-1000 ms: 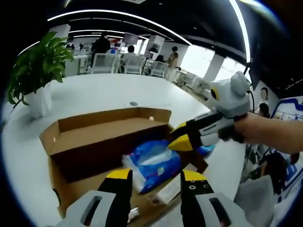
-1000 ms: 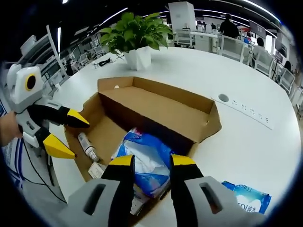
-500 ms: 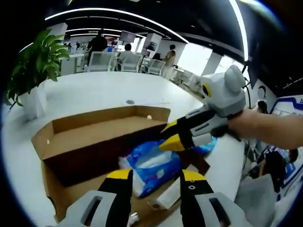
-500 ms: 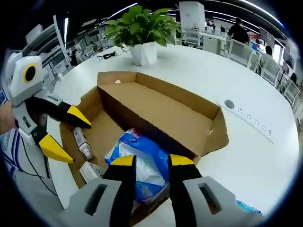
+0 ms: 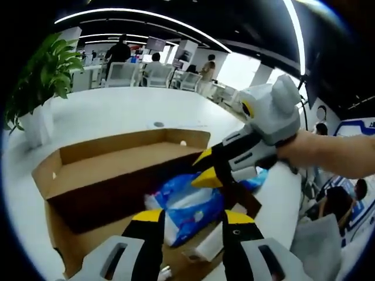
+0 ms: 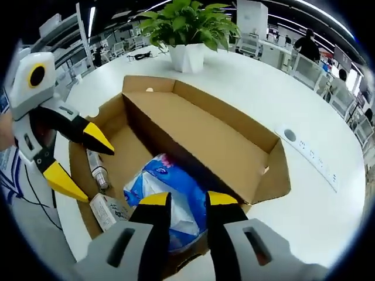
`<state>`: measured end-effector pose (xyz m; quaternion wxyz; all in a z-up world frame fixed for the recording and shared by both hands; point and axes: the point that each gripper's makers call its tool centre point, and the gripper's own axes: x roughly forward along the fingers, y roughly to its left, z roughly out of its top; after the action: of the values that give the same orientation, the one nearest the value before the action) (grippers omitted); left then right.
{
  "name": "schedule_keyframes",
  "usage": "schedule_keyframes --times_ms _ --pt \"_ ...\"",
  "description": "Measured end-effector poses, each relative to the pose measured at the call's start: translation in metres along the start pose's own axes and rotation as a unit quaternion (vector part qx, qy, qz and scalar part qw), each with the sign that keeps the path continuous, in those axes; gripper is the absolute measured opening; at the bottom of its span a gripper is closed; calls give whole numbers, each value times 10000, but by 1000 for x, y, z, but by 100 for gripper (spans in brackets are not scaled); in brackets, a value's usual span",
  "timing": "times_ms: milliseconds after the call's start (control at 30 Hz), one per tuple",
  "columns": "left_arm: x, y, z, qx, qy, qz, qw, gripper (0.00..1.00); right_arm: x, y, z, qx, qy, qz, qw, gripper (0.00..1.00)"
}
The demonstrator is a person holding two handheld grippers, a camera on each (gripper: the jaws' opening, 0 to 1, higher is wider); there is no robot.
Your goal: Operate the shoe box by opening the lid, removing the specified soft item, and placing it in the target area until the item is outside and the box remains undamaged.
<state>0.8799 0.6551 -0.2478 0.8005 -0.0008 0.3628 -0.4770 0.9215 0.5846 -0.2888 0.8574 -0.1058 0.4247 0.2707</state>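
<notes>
**Lid open, soft pack not yet gripped**

The blue soft pack [image 6: 170, 196] lies inside the shoe box [image 6: 193, 126], at the end nearest both cameras, pressed up against the raised lid panel. Its long axis looks to run roughly along the box's length, one end towards the plant [image 6: 190, 20], though crumpled film makes this a loose read. A small bottle [image 6: 96, 170] and a flat carton [image 6: 108, 211] lie on the box floor just beside it.

Right tool [image 6: 180, 199] hovers right over the pack, jaws spread a little with blue film showing between the tips; no pinch visible. In the left gripper view it comes in from the right, tips apart above the pack [image 5: 190, 202]. Left tool [image 5: 190, 218] sits near the same end, jaws spread, holding nothing.

Judgement: the step in hand is the grab. Best done by dropping the right tool straight down and pinching a fold of film across the pack's short side, clear of the cardboard wall. Then lift vertically so the lid flap is not dragged or torn. The left tool could steady the box rim. Bare white table [image 6: 316, 193] beyond the box looks a fair drop zone.
</notes>
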Motion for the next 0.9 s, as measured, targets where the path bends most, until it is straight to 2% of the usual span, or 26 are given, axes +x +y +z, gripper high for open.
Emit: schedule_keyframes --times_ms 400,900 --pt "6 -4 4 20 -9 -104 9999 39 10 -3 -3 -257 210 82 9994 16" --pt "17 -7 1 102 68 -339 9994 38 17 -9 -6 -452 223 -29 9987 7"
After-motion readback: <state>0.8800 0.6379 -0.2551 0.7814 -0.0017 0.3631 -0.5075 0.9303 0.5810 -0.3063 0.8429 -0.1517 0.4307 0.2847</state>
